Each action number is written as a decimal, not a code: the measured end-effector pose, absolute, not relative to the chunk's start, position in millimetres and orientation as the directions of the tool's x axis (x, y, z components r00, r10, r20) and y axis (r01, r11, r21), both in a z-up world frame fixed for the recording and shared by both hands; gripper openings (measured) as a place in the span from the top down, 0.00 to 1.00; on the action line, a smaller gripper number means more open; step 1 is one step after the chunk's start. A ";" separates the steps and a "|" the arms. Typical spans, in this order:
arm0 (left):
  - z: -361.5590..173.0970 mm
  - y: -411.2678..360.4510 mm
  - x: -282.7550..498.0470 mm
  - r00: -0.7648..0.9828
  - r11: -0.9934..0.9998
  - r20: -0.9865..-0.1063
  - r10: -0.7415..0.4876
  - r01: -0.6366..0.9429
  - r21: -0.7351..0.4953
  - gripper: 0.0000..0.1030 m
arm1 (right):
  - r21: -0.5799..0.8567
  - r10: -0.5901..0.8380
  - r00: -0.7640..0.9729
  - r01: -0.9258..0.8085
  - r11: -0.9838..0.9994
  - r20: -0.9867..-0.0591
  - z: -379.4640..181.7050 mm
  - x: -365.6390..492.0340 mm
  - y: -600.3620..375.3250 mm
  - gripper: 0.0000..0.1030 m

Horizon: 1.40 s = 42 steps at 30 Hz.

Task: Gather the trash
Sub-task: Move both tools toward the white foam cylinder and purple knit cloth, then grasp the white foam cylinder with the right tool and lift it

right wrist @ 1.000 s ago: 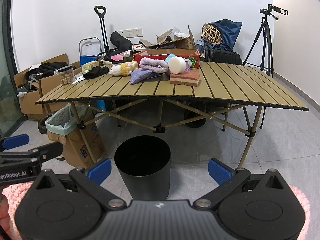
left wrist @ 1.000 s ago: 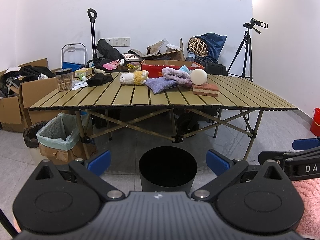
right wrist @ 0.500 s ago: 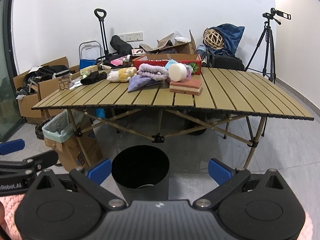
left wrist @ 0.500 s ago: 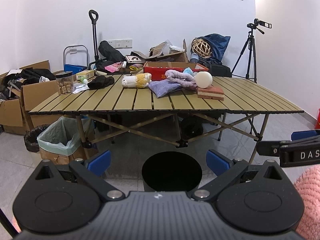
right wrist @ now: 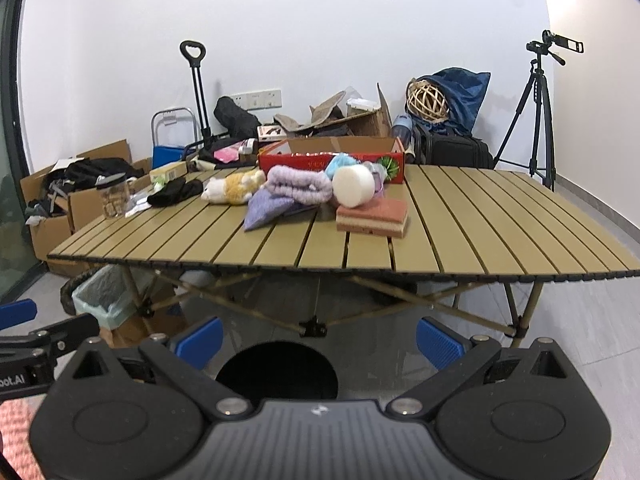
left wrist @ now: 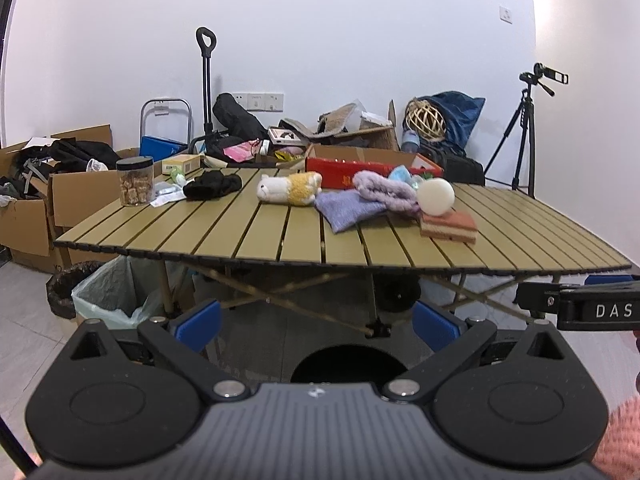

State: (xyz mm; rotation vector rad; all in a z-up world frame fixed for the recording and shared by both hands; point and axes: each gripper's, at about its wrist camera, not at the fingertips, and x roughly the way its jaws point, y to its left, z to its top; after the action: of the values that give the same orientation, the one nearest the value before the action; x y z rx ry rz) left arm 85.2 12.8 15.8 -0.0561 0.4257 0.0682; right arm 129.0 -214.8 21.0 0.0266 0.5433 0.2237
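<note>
Both my hand-held grippers, left (left wrist: 316, 326) and right (right wrist: 319, 339), are wide open and empty. Bin (right wrist: 276, 372) sits just below them; cloths (right wrist: 298, 188) ahead on the tabletop (right wrist: 460, 240) look soft and light, so I'd pinch a fold.

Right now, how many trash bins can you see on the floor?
3: the black bin in front of the table, a bag-lined bin under the table's left end, and a black-bagged one beside it. Others may be hidden.

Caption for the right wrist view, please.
Open right gripper faces a slatted folding table strewn with clutter, a black bin on the floor below.
</note>
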 end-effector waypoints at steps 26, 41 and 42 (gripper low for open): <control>14.7 9.2 240.4 0.916 0.978 -0.386 0.112 -0.171 -0.122 0.00 | 0.087 0.170 0.903 -0.148 0.985 -0.394 17.8 287.5 -218.4 0.00; -4.7 11.2 340.9 0.895 0.977 -0.423 0.142 -0.194 -0.083 0.00 | 0.002 0.155 0.945 -0.161 0.987 -0.288 -14.9 376.7 -202.6 0.01; -7.2 13.2 345.6 0.892 0.977 -0.431 0.138 -0.195 -0.091 0.00 | -0.004 0.155 0.945 -0.163 0.987 -0.287 -16.0 381.6 -201.0 0.01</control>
State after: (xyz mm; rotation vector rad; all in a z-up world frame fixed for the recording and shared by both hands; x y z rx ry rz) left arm 345.6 13.2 -7.2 -0.1331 0.4368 0.1736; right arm 381.6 -201.0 -16.0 -0.0276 0.2898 0.1615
